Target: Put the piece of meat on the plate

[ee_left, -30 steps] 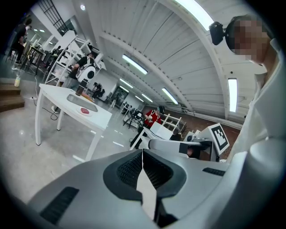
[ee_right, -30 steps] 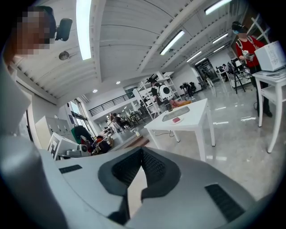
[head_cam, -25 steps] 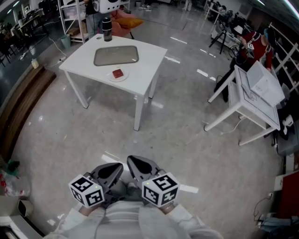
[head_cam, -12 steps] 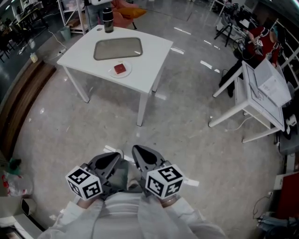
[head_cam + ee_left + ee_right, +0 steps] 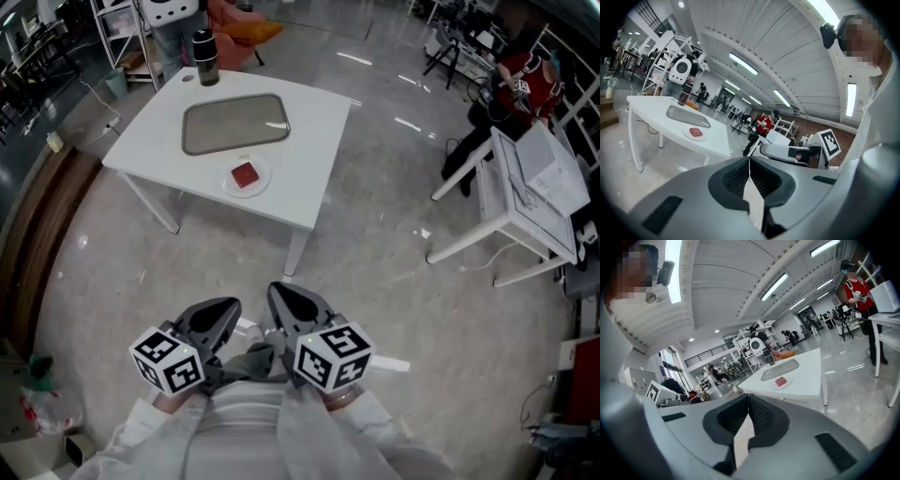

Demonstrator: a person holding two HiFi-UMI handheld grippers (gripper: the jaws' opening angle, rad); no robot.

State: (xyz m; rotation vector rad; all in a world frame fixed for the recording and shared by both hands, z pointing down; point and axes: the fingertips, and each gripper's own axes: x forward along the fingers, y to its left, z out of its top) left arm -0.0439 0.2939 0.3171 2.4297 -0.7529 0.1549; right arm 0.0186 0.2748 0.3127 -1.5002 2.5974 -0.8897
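A red piece of meat (image 5: pixel 245 174) lies on a small white plate (image 5: pixel 231 183) near the front edge of a white table (image 5: pixel 309 141), well ahead of me. Both grippers are held low against my body, far from the table. My left gripper (image 5: pixel 225 308) is shut with nothing in it, and so is my right gripper (image 5: pixel 279 294) beside it. In the left gripper view the meat (image 5: pixel 695 132) and plate (image 5: pixel 687 134) show small beyond the shut left gripper (image 5: pixel 749 161). The right gripper view has the meat (image 5: pixel 781 380) past the shut right gripper (image 5: pixel 748 398).
A shallow grey tray (image 5: pixel 234 123) and a dark bottle (image 5: pixel 203 44) share the table. Another white table (image 5: pixel 525 183) stands to the right, with a person in red (image 5: pixel 527 82) behind it. A wooden bench (image 5: pixel 33 234) runs along the left. Polished floor lies between me and the table.
The table with the plate has come nearer and lower in the head view. Both grippers stay shut and close to my body.
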